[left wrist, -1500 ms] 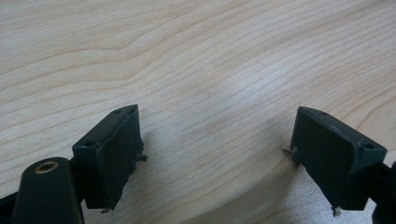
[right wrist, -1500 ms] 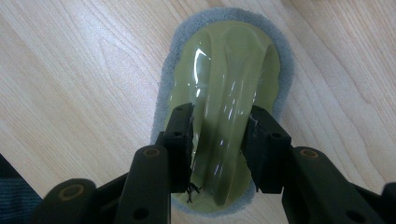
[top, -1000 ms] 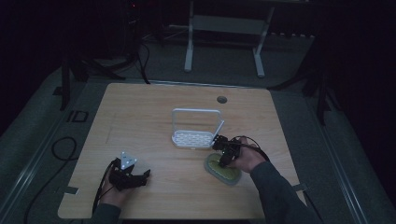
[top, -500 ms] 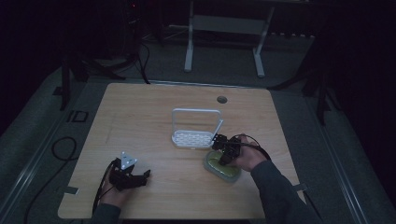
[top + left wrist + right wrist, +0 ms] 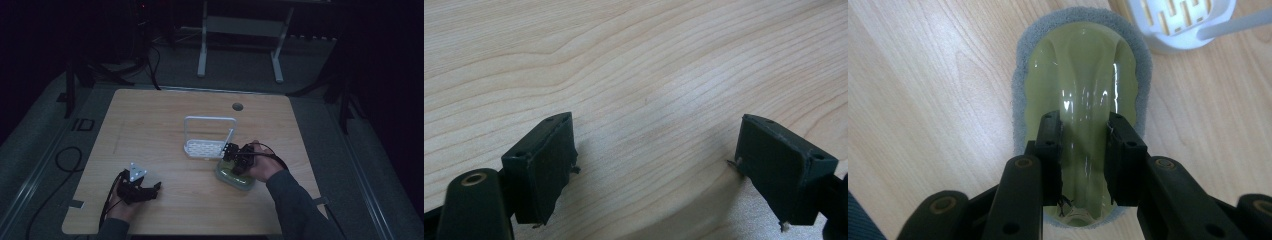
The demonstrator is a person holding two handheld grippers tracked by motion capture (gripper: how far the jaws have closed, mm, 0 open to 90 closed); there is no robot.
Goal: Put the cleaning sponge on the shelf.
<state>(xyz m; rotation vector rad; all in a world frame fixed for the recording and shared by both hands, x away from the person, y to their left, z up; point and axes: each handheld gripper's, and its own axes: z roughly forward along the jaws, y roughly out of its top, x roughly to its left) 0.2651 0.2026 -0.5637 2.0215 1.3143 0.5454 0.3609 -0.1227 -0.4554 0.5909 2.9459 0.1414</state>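
The tabletop (image 5: 150, 125) carries two items toward its right half: a white rack (image 5: 209, 137) with an upright wire handle, and just beside it, on the person's side, a scrubber (image 5: 1083, 90) consisting of a grey pad under a glossy yellow-green moulded grip. In the right gripper view the scrubber's long axis runs straight away from the camera, in line with the claw, and the raised central ridge of the grip lies along that same axis. The right claw (image 5: 1083, 135) stands directly over the near half of the scrubber, one jaw on either side of the ridge, so the thing lies below and slightly ahead of it rather than to one side. The jaws sit tight against the ridge and appear to be clenched on it, though the glare on the plastic makes firm contact hard to confirm. The rack's base lies beyond the scrubber's far end, close but apart. The left claw (image 5: 654, 170) rests low over bare wood well apart from both items, jaws spread wide and holding nothing; the right hand (image 5: 260, 162) is plainly the nearer one.
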